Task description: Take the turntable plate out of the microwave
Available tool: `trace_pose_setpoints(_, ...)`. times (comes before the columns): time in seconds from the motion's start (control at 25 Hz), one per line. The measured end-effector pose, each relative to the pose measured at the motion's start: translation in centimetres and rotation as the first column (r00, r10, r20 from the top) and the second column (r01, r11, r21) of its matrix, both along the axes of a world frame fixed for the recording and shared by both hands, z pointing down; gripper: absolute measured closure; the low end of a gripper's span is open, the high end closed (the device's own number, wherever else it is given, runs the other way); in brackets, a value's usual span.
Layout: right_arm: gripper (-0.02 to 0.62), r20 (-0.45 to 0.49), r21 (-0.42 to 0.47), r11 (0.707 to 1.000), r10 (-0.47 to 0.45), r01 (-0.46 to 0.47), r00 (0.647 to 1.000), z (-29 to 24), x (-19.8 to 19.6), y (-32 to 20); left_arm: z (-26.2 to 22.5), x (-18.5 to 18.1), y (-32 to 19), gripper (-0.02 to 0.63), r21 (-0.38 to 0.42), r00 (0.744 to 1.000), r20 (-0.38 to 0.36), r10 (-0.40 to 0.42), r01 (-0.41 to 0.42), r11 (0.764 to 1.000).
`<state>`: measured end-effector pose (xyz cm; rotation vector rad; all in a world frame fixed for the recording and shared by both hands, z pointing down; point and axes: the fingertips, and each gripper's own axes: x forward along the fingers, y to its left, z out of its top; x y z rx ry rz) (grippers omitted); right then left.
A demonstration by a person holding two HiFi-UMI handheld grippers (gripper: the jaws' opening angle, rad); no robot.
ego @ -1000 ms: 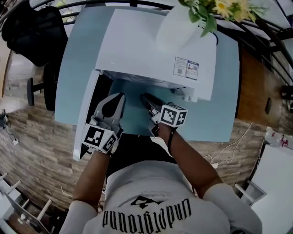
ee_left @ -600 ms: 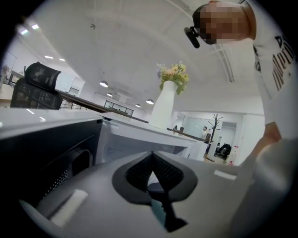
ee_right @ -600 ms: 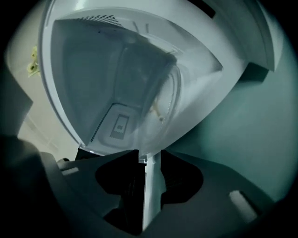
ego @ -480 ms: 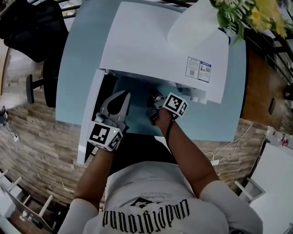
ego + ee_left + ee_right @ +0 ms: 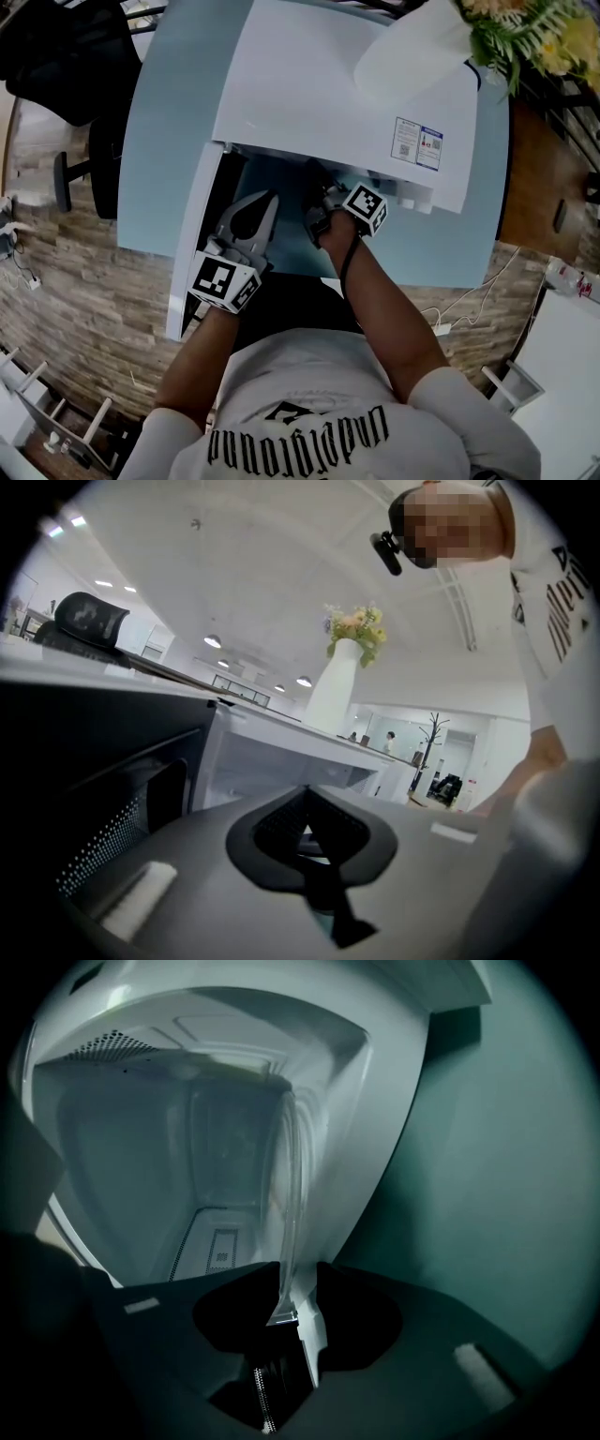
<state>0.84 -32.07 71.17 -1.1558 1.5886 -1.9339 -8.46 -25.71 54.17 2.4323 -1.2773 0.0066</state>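
Observation:
The white microwave (image 5: pixel 328 84) stands on a pale blue table (image 5: pixel 164 122) with its door (image 5: pixel 192 244) swung open to the left. My right gripper (image 5: pixel 317 192) reaches into the cavity, its tips hidden under the microwave's top. In the right gripper view the glass turntable plate (image 5: pixel 289 1185) shows edge-on, and its rim lies between the jaws of the right gripper (image 5: pixel 286 1288), which are closing; I see no firm pinch on the glass. My left gripper (image 5: pixel 265 202) is shut and empty, hovering in front of the opening beside the door, also seen in its own view (image 5: pixel 307 794).
A white vase (image 5: pixel 412 52) with yellow flowers (image 5: pixel 525 28) stands on the microwave's top at the right. A dark chair (image 5: pixel 56 56) sits beyond the table's left edge. The cavity walls (image 5: pixel 141 1166) close in around the right gripper.
The right gripper has rolled and gone deeper and lower into the cavity, so its jaws now straddle the plate's rim. The left gripper has hardly moved.

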Motion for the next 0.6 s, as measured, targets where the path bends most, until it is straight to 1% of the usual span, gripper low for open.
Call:
trace_pose_setpoints(0.08, 0.474, -0.011, 0.008, 1.000, 0.001, -0.001, 1.000, -0.1, 0.0, 0.1, 0.1, 0.2, 0.1, 0.557, -0.005, 1.000, -0.006, 0.007, -0.007, 1.000)
trace_pose_setpoints(0.24, 0.546, -0.016, 0.046, 0.999, -0.007, 0.008, 1.000, -0.9, -0.2, 0.4, 0.7, 0.4, 0.2, 0.557, -0.026, 1.000, -0.026, -0.003, 0.002, 1.000)
trace_pose_setpoints(0.6, 0.563, -0.015, 0.060, 0.998, 0.013, -0.012, 1.000, -1.2, 2.2, 1.2, 2.6, 1.1, 0.7, 0.557, -0.110, 0.993, -0.109, -0.049, 0.037, 0.993)
